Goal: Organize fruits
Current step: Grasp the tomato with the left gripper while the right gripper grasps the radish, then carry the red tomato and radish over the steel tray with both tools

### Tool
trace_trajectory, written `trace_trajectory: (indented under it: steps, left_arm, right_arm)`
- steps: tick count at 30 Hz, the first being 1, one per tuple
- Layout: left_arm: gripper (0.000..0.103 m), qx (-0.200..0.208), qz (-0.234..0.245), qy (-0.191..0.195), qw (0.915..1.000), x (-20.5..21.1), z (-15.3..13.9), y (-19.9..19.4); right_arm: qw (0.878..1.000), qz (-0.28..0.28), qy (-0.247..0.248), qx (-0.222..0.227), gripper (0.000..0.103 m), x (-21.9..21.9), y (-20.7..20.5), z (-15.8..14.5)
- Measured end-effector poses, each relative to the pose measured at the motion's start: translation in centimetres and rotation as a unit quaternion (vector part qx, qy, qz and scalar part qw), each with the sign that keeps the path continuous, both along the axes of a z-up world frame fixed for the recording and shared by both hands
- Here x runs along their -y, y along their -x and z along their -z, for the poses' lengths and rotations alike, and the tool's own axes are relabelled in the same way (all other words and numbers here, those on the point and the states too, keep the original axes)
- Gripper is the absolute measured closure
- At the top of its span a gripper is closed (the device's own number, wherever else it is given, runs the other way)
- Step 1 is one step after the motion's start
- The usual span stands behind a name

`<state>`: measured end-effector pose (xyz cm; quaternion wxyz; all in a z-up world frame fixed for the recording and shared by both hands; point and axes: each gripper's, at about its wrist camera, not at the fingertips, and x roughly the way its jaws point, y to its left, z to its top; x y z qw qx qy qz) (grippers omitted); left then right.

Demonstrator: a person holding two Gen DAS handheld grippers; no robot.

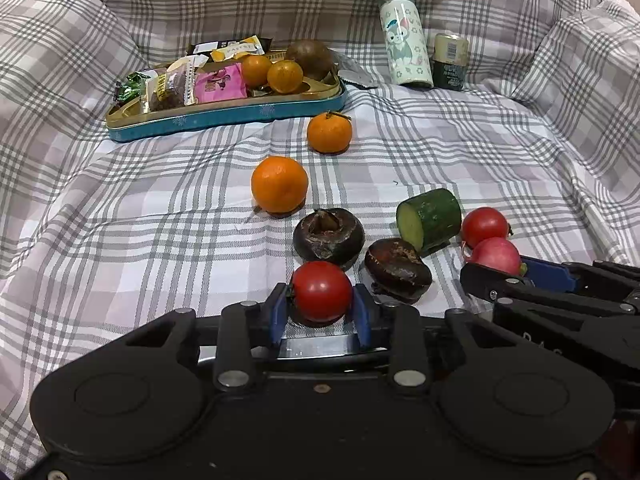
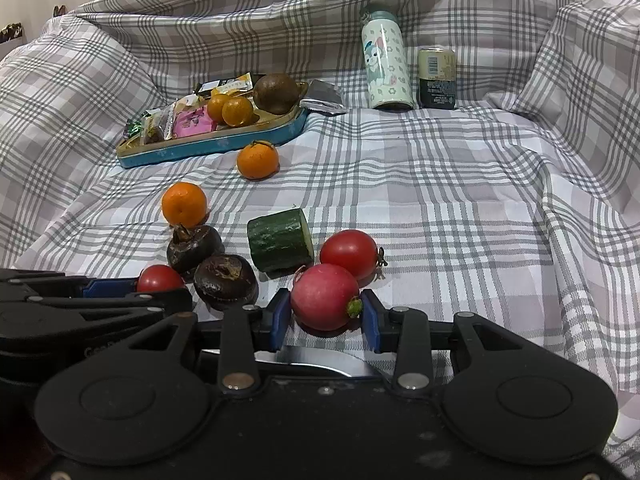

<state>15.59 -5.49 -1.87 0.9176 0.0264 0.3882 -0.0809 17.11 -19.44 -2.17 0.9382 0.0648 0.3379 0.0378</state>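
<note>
Four oranges (image 1: 279, 184); two tomatoes (image 1: 322, 291); two chestnuts (image 1: 329, 233).

Red tomato (image 1: 321, 290) on plaid cloth, pink radish (image 2: 324, 296) beside second tomato (image 2: 349, 253)

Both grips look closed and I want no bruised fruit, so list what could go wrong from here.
1. The left hand-held gripper pinches a small round red tomato by its sides; it may be crushed or squirt out.
2. The right hand-held gripper clamps a round pinkish-red radish near its green stem end, so it could roll free on lifting.
3. The dark brown water chestnuts sit close between both, easily knocked.
</note>
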Motion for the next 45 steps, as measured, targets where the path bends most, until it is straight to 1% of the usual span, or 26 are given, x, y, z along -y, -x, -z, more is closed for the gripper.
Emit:
trace_trajectory:
  steps: [9,17,24,30,33,38,45]
  left_arm:
    - [0.061,0.027,-0.012,0.008,0.9995,-1.4,-2.6,1.5]
    - [0.061,0.033,-0.023,0.013,0.9991,-3.0,-4.3,4.4]
    - [0.061,0.019,-0.032,0.019,0.9991,-3.8,-4.1,7.4]
    - [0.061,0.018,-0.025,0.021,0.9993,-4.1,-4.0,9.6]
    - [0.061,0.015,-0.022,0.025,0.9993,-4.1,-4.0,10.2]
    - [0.061,0.011,-0.019,0.025,0.9994,-3.9,-3.8,10.9]
    - [0.061,-0.006,-0.012,0.022,0.9997,-3.2,-3.1,11.5]
  right_arm:
    - [1.000,0.016,-0.018,0.017,0.064,0.8,0.5,-0.5]
    - [0.998,0.031,-0.034,0.037,0.064,1.7,1.6,-1.0]
    - [0.997,0.035,-0.033,0.054,0.064,1.9,2.7,-1.6]
    - [0.997,0.026,-0.030,0.060,0.064,1.4,4.1,-2.4]
    - [0.997,0.018,-0.043,0.056,0.064,1.2,5.4,-2.7]
    - [0.998,0.011,-0.044,0.044,0.064,0.7,8.5,-2.2]
    - [0.998,0.020,-0.044,0.029,0.064,0.1,12.0,-2.2]
